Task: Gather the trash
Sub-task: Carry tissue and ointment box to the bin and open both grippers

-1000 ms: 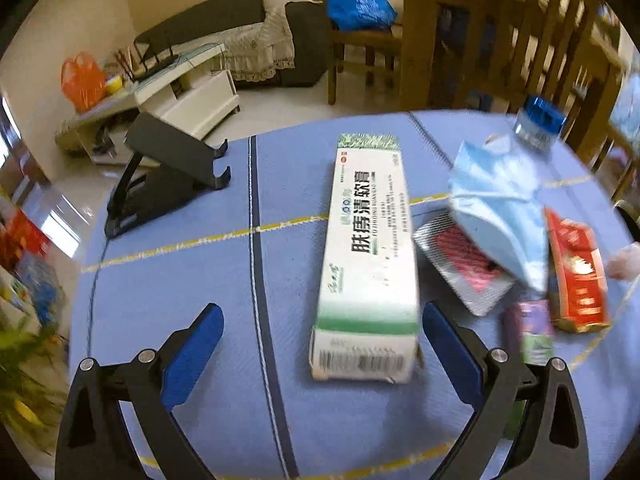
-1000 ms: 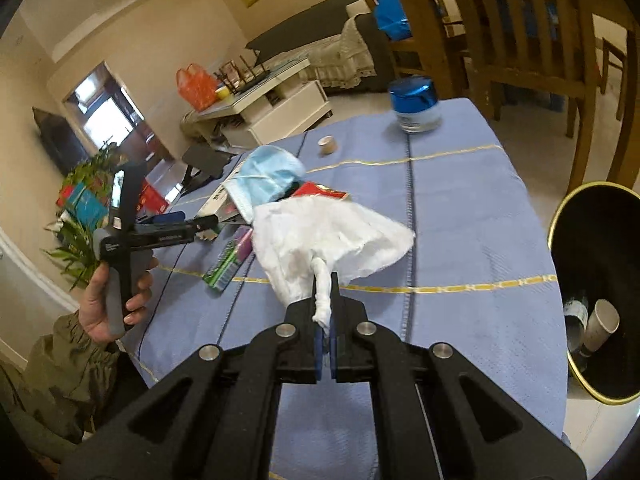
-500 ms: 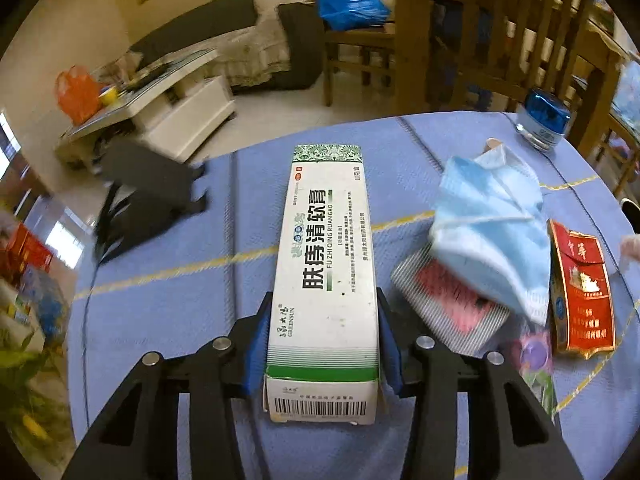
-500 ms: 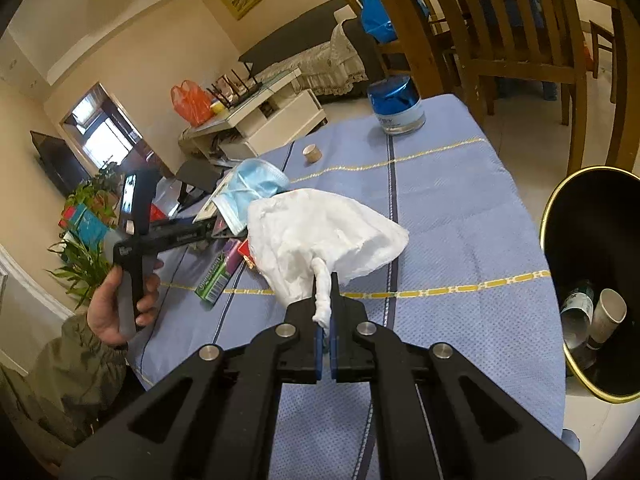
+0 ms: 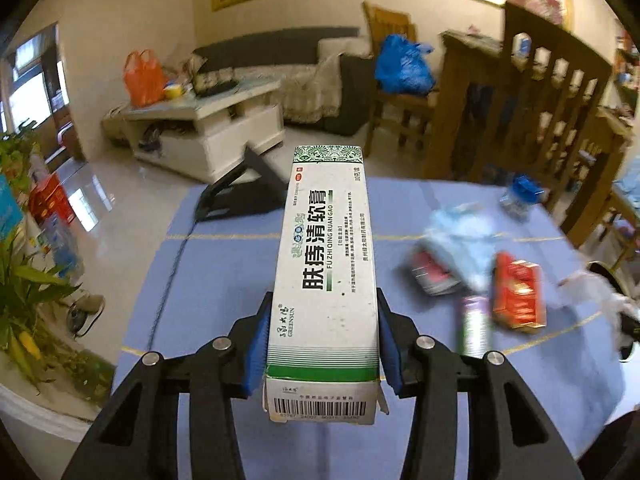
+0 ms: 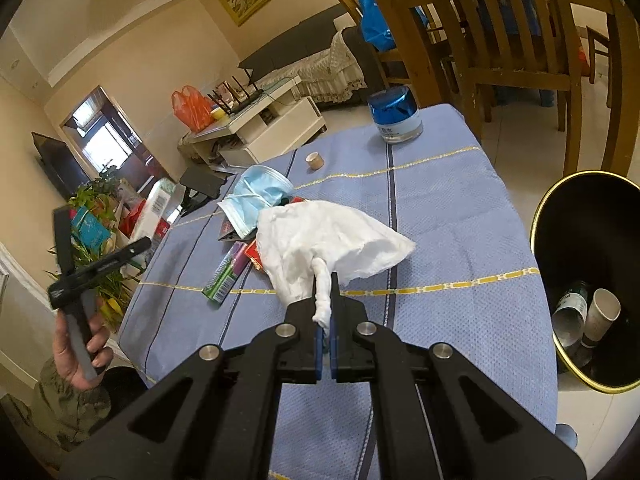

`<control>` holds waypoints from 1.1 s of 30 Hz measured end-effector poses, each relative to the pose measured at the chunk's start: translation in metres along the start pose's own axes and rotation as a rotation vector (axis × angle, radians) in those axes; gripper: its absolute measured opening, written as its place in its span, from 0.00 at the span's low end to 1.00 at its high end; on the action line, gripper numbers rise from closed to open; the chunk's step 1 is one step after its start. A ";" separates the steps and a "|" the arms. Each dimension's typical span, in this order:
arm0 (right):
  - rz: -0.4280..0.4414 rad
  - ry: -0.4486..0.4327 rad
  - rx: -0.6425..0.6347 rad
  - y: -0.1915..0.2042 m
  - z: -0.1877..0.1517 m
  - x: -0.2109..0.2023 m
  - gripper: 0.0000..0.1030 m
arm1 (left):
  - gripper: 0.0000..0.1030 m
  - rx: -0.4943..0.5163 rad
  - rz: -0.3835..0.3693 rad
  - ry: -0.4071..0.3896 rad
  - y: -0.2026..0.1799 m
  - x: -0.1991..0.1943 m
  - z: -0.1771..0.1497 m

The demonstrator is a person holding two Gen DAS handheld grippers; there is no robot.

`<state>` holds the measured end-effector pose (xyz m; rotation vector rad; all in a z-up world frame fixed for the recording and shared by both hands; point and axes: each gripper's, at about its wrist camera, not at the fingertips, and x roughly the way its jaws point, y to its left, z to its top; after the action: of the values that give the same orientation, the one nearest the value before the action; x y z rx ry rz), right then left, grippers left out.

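My left gripper (image 5: 322,344) is shut on a long white and green ointment box (image 5: 326,264) and holds it lifted above the blue table (image 5: 224,272). The box also shows in the right wrist view (image 6: 154,210). My right gripper (image 6: 326,328) is shut on a crumpled white tissue (image 6: 320,240), held above the table. A blue face mask (image 6: 256,196), a red packet (image 5: 518,296), a green and purple stick pack (image 6: 226,274) and a foil blister pack (image 5: 430,276) lie on the table.
A black bin with a gold rim (image 6: 592,280) stands on the floor at the table's right and holds cups. A blue-lidded jar (image 6: 394,116), a small cork (image 6: 315,160) and a black stand (image 5: 244,192) sit on the table. Wooden chairs (image 6: 512,40) stand behind.
The left gripper closed on the ointment box and lifted it off the table. The right gripper, still holding the tissue, moved slightly toward the bin side.
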<state>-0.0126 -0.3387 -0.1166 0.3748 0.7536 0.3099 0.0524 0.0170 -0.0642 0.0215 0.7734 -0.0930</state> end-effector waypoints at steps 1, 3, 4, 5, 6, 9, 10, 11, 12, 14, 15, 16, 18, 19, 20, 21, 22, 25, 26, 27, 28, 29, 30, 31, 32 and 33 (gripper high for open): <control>-0.006 -0.011 -0.004 0.001 0.001 -0.004 0.02 | 0.44 0.010 -0.029 -0.011 -0.010 -0.005 0.003; -0.026 -0.038 -0.009 -0.001 0.004 -0.015 0.02 | 0.44 0.036 -0.079 -0.028 -0.032 -0.011 0.007; -0.038 -0.052 -0.007 -0.004 0.006 -0.021 0.02 | 0.44 0.052 -0.118 -0.032 -0.048 -0.013 0.009; -0.048 -0.063 -0.003 -0.007 0.007 -0.026 0.02 | 0.44 0.063 -0.150 -0.031 -0.059 -0.015 0.008; -0.060 -0.076 0.006 -0.013 0.009 -0.031 0.02 | 0.44 0.078 -0.190 -0.025 -0.077 -0.015 0.009; -0.117 -0.113 0.070 -0.045 0.015 -0.051 0.02 | 0.44 0.119 -0.260 -0.006 -0.114 -0.012 0.009; -0.128 -0.120 0.096 -0.055 0.017 -0.055 0.02 | 0.44 0.147 -0.283 -0.002 -0.133 -0.012 0.009; -0.146 -0.131 0.119 -0.065 0.019 -0.061 0.02 | 0.44 0.164 -0.292 -0.003 -0.143 -0.011 0.007; -0.168 -0.150 0.144 -0.079 0.023 -0.068 0.02 | 0.44 0.185 -0.300 -0.005 -0.156 -0.011 0.007; -0.200 -0.179 0.172 -0.096 0.028 -0.080 0.02 | 0.44 0.223 -0.329 -0.003 -0.183 -0.012 0.007; -0.216 -0.195 0.184 -0.104 0.032 -0.085 0.02 | 0.44 0.237 -0.343 -0.001 -0.194 -0.013 0.006; -0.243 -0.213 0.193 -0.114 0.035 -0.091 0.02 | 0.44 0.255 -0.358 0.002 -0.208 -0.012 0.007; -0.309 -0.223 0.204 -0.132 0.036 -0.093 0.02 | 0.44 0.287 -0.381 0.003 -0.234 -0.011 0.007; -0.332 -0.223 0.211 -0.138 0.033 -0.093 0.02 | 0.44 0.300 -0.390 0.004 -0.244 -0.011 0.006; -0.356 -0.217 0.224 -0.148 0.028 -0.089 0.02 | 0.44 0.315 -0.397 0.004 -0.254 -0.011 0.005; -0.379 -0.203 0.242 -0.158 0.023 -0.084 0.02 | 0.44 0.331 -0.405 0.004 -0.265 -0.010 0.005; -0.387 -0.163 0.285 -0.172 0.018 -0.076 0.02 | 0.44 0.350 -0.413 0.006 -0.277 -0.009 0.003; -0.390 -0.159 0.348 -0.192 0.017 -0.078 0.02 | 0.44 0.391 -0.441 0.021 -0.305 -0.005 -0.003; -0.403 -0.162 0.347 -0.195 0.019 -0.078 0.03 | 0.44 0.402 -0.446 0.025 -0.312 -0.003 -0.005; -0.407 -0.156 0.360 -0.199 0.018 -0.077 0.03 | 0.44 0.412 -0.451 0.030 -0.320 -0.001 -0.007; -0.421 -0.145 0.378 -0.203 0.016 -0.075 0.08 | 0.44 0.424 -0.456 0.037 -0.328 0.002 -0.009; -0.433 -0.137 0.395 -0.206 0.014 -0.075 0.20 | 0.44 0.434 -0.458 0.044 -0.335 0.005 -0.010; -0.429 -0.133 0.435 -0.214 0.011 -0.075 0.32 | 0.44 0.446 -0.461 0.053 -0.345 0.009 -0.012; -0.420 -0.146 0.465 -0.219 0.009 -0.079 0.55 | 0.44 0.454 -0.463 0.060 -0.352 0.011 -0.014; -0.423 -0.172 0.497 -0.224 0.008 -0.086 0.62 | 0.44 0.460 -0.466 0.068 -0.356 0.014 -0.015; -0.435 -0.200 0.517 -0.228 0.006 -0.093 0.64 | 0.44 0.465 -0.469 0.075 -0.360 0.016 -0.016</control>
<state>-0.0408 -0.5797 -0.1560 0.7021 0.6914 -0.3378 0.0199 -0.3422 -0.0812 0.2863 0.8064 -0.7194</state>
